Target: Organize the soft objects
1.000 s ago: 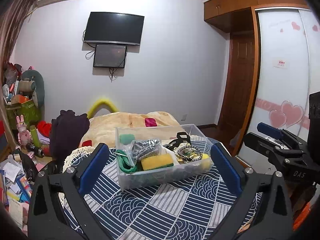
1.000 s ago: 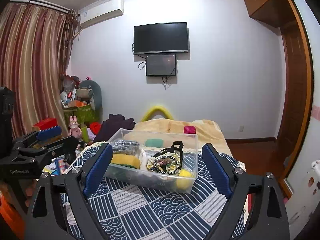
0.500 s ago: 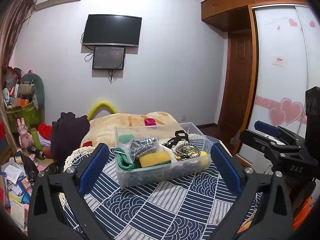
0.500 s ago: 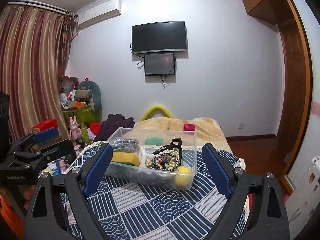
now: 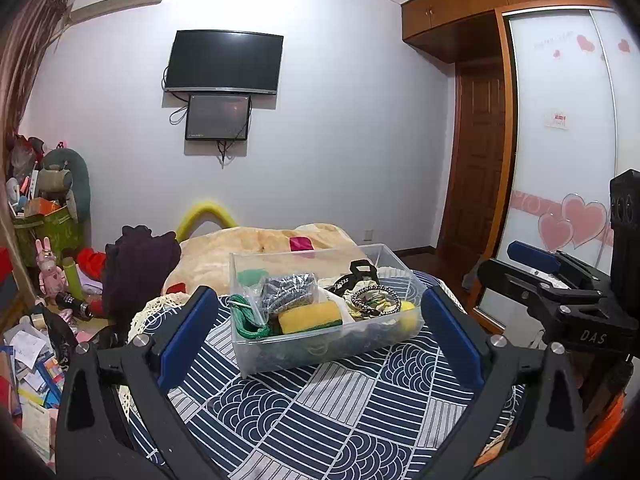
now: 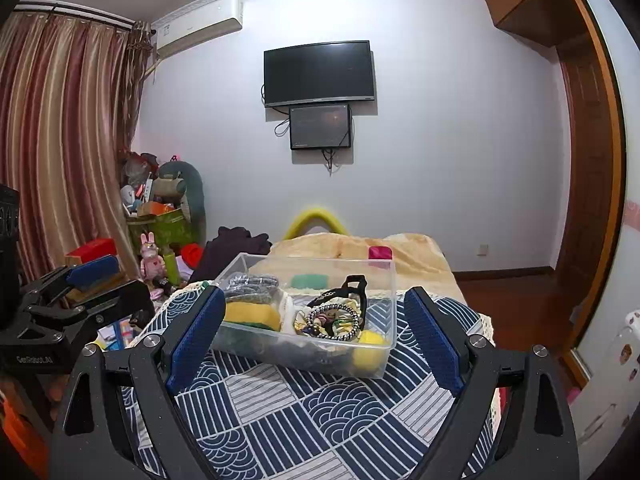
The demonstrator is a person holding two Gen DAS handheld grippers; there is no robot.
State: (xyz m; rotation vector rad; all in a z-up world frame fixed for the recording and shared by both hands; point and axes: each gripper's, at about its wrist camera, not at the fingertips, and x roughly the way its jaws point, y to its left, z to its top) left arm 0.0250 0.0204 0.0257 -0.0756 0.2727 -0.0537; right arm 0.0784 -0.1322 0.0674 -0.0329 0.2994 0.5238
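My left tongs [image 5: 320, 334] and right tongs [image 6: 316, 334] were both spread wide and held nothing. The clear plastic box of soft odds and ends [image 5: 324, 316] sat on the blue patterned cloth of the table [image 5: 320, 408], straight ahead of both pairs and beyond their tips, long axis crosswise. I judged neither hand clearly nearer. Lettering on the right tool read "DAS" [image 5: 593, 337]; on the left, something like "GenRobot.AI" [image 6: 34, 359], blurred.

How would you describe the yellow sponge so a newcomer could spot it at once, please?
Find the clear plastic bin on the blue patterned cloth. The sponge lies in its left half, below the bagged steel wool. It alone is a yellow block with a green underside.
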